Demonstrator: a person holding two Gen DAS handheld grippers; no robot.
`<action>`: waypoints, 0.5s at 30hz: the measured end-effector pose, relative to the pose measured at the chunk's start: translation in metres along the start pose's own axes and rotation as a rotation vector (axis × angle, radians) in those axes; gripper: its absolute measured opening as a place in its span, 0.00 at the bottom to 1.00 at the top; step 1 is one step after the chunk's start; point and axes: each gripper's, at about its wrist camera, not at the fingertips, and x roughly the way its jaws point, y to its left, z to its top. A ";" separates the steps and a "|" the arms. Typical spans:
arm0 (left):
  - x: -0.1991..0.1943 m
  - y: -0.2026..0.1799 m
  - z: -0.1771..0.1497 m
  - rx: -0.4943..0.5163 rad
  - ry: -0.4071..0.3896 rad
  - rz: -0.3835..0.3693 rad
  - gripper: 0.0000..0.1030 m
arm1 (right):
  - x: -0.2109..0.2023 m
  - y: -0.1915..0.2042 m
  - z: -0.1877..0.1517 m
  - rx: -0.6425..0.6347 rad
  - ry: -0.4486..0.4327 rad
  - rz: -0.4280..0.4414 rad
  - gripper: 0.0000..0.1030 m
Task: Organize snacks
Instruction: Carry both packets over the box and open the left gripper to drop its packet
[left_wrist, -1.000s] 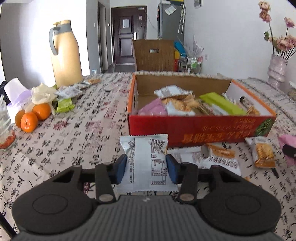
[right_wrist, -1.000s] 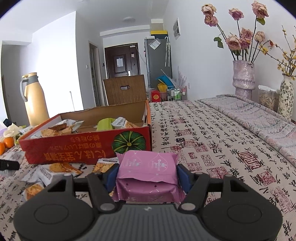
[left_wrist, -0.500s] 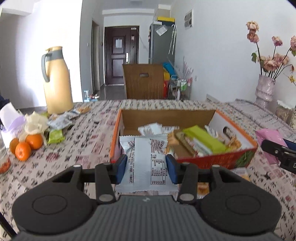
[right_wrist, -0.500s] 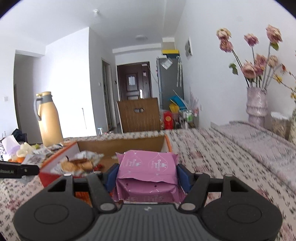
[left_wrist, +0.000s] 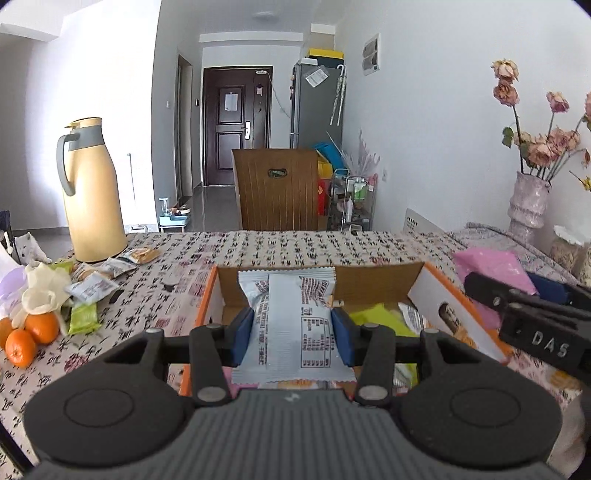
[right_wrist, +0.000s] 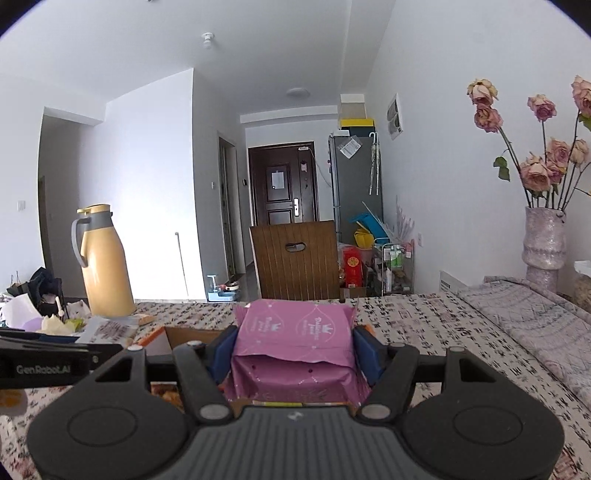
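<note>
Handling notes, both packets in hand. Left gripper (left_wrist: 291, 332) clamped on white snack packet (left_wrist: 291, 325), blue pads (left_wrist: 242, 334) pressing its two side edges at mid-height; in the left wrist view it sits centre frame, held above the near end of the cardboard box (left_wrist: 436, 291). Right gripper (right_wrist: 293, 350) clamped on pink packet (right_wrist: 295, 347), pads on its left and right flanks; centre of the right wrist view, over the box's orange-edged corner (right_wrist: 155, 334). The same pink packet shows at the right edge of the left wrist view (left_wrist: 491, 266).

White packet: judged light, thin crinkly film, puffed with air. Film looks slick, and the contents are probably a brittle biscuit, so moderate squeeze only. The current hold across the narrow width at mid-body seems right; crimped ends would be a poorer purchase, likely to tear or slide.

Pink packet: soft, pillowy wrap with a folded flap across the front. It looks compressible and bulges between the pads. Probably light. A hold on the flanks below the flap is sensible; the flap itself may pull open.

Orientation: white packet's long axis runs away from the camera, along the fingers, far crimped end pointing up-frame toward the box's back wall, printed label panel facing up. Pink packet is broader than deep; its long axis lies left to right across the jaws, top edge up-frame.

Risk, judged: either packet could slip if the grip slackens before it is over open box space
</note>
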 end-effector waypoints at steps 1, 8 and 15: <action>0.004 0.000 0.003 -0.006 -0.003 0.002 0.45 | 0.004 0.000 0.001 0.003 0.001 0.002 0.64; 0.037 0.003 0.010 -0.054 0.009 0.021 0.45 | 0.037 -0.001 -0.003 0.027 0.011 -0.006 0.64; 0.057 0.011 -0.006 -0.050 -0.005 0.025 0.45 | 0.059 -0.012 -0.022 0.046 0.049 -0.011 0.64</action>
